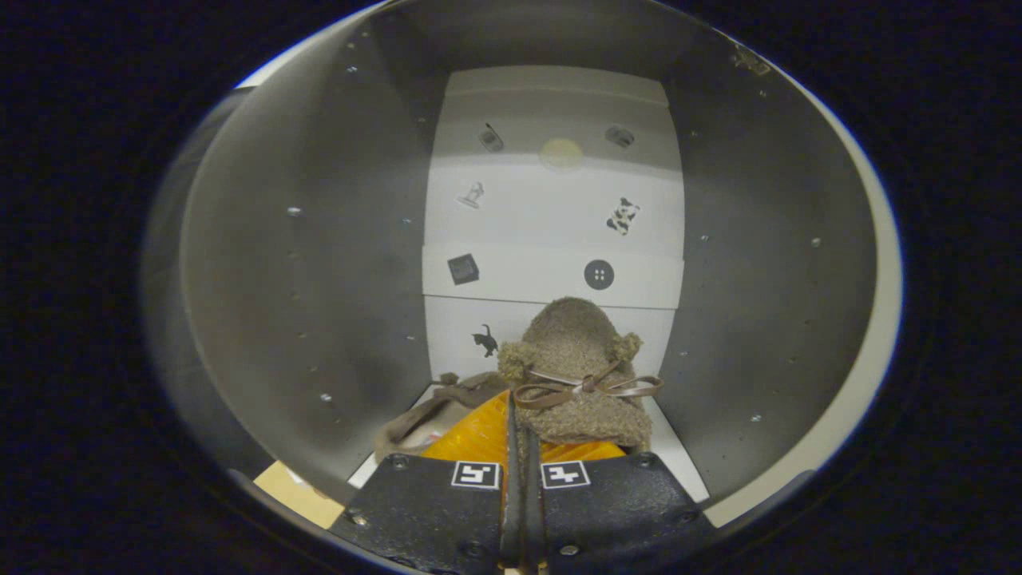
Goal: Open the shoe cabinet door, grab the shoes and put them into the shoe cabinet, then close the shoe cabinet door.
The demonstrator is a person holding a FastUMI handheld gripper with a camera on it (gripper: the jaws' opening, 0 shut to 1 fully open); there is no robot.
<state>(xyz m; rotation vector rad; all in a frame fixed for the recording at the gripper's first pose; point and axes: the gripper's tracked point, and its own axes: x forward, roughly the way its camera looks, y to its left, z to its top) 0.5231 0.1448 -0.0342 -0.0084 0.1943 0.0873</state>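
1. The gripper reaches into the cabinet; its two fingers stand close together, with a narrow slit between them, and they appear to pinch the near rim of a shoe; whether both fingers truly press on it I cannot tell, since the contact is hidden behind the finger bodies.
2. The shoe is a fuzzy brown slipper; it sits just ahead of the fingers, at 12 to 1 o'clock from the tips; its toe points away toward the back wall; a thin ribbon bow lies across its top, and small pom-poms sit at either side.
3. A second shoe lies at about 10 o'clock from the fingertips, beside the first and touching it; its opening faces up and it looks partly flattened.
4. Both shoes rest on the white cabinet floor, inside the compartment, between the grey side walls.
5. The back wall, at 12 o'clock beyond the shoes, is white and stepped in bands; small stickers are scattered on it, among them a black cat, a dark round button and a dark cube.
6. A tan patch shows at 8 o'clock, outside the left wall; what it is I cannot tell.
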